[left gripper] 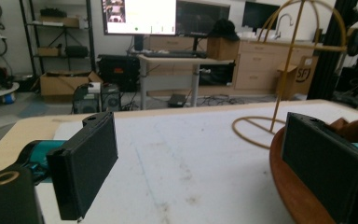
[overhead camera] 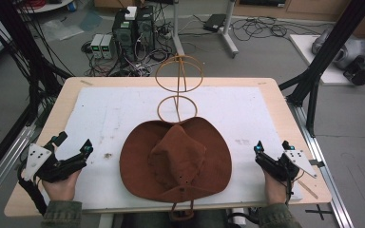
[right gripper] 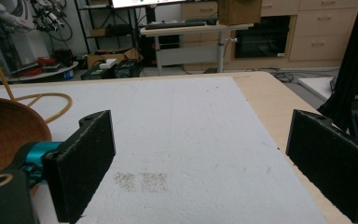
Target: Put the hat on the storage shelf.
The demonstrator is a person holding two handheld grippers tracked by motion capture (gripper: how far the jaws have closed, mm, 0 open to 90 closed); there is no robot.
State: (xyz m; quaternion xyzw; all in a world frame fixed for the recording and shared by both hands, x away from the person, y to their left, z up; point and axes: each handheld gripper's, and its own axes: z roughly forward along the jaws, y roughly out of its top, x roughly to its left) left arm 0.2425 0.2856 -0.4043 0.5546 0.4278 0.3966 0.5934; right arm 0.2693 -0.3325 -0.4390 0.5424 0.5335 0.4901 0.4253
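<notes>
Dim even indoor light, soft shadows, slight blur, bright monitor (left gripper: 140, 16) glare

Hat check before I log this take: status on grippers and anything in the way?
Left gripper open, right gripper open, both empty. Brown hat flat on white mat, between them. Wire hat stand upright behind hat.

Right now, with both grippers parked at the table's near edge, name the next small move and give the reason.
Probably bring both open grippers inward to the hat's brim. The left gripper and right gripper sit apart from it on either side, holding nothing, and the wire stand behind the hat is bare.
</notes>
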